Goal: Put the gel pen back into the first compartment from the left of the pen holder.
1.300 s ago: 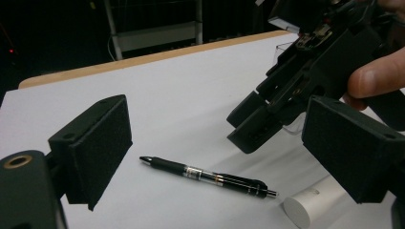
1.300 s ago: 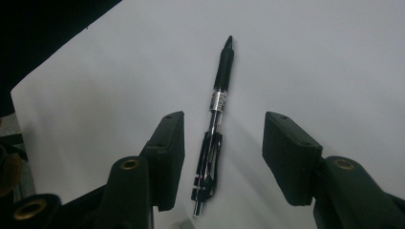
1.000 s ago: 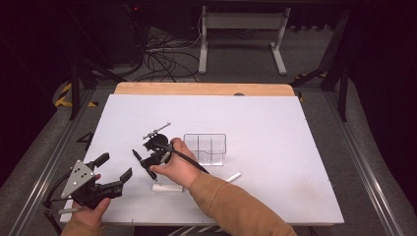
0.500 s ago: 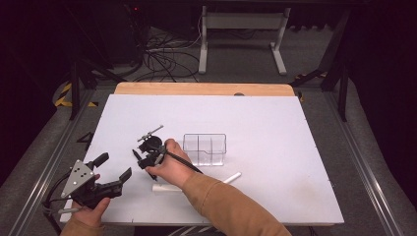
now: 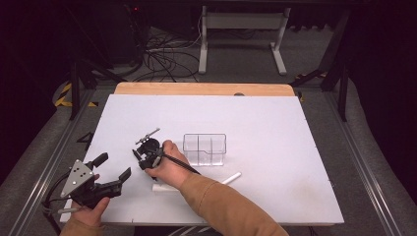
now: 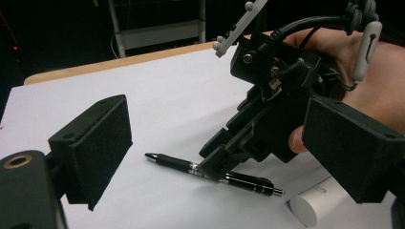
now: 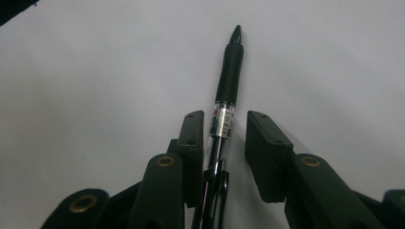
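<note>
White worktop (image 5: 275, 147) with a wooden strip (image 5: 204, 89) along its far edge, metal rails (image 5: 366, 182) running down both sides. Grey carpeted floor (image 5: 314, 64) beyond. White metal desk frame (image 5: 241, 29) with two legs stands at the back; tangle of black cables (image 5: 162, 54) on the floor left of it. Yellow-black hazard tape (image 5: 63, 94) at left. Dark surroundings, black drapes (image 5: 388, 73) on the right, small red light (image 5: 136, 8) at top.
</note>
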A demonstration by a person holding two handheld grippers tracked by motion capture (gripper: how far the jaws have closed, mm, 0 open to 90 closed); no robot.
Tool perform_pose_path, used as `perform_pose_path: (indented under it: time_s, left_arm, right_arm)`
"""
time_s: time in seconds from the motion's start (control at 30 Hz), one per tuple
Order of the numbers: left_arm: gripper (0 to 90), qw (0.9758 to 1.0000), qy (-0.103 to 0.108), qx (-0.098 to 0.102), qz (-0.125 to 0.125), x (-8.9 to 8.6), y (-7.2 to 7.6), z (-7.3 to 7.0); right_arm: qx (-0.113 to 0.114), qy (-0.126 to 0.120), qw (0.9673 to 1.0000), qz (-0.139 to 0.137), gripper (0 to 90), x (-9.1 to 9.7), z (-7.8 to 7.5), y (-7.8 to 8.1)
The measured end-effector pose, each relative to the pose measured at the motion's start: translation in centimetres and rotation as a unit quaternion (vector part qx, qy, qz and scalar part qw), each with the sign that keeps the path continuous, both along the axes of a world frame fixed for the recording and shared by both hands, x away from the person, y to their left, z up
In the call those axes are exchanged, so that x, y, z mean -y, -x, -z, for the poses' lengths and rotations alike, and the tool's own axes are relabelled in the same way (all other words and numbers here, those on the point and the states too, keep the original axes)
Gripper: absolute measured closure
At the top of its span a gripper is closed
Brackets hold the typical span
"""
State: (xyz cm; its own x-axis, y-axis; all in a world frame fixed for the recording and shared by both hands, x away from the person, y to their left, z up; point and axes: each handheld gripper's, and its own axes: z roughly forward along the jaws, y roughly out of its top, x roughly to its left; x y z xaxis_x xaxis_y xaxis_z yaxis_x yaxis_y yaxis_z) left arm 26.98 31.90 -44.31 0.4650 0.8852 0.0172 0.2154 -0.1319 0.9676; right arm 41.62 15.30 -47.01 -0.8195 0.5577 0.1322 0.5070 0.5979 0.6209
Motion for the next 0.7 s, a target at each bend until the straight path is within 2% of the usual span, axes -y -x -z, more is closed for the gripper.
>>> perform_pose_path:
  time_s: [0.33,0.43,0.7]
  left_arm:
    - [10.5,1.0,0.001,0.0,0.001,0.06,-0.02,0.05]
    - [10.5,1.0,0.001,0.0,0.001,0.04,-0.02,0.05]
    - [10.5,1.0,0.001,-0.001,0.0,0.03,0.02,0.02]
  right_arm:
    - [0.011,0.008,0.9999,0.004,73.7,-0.29,0.22,0.2]
    - [0.007,0.006,0.9999,0.012,78.4,-0.39,0.26,0.28]
    - [0.006,0.009,0.9997,0.024,79.8,-0.55,0.21,0.27]
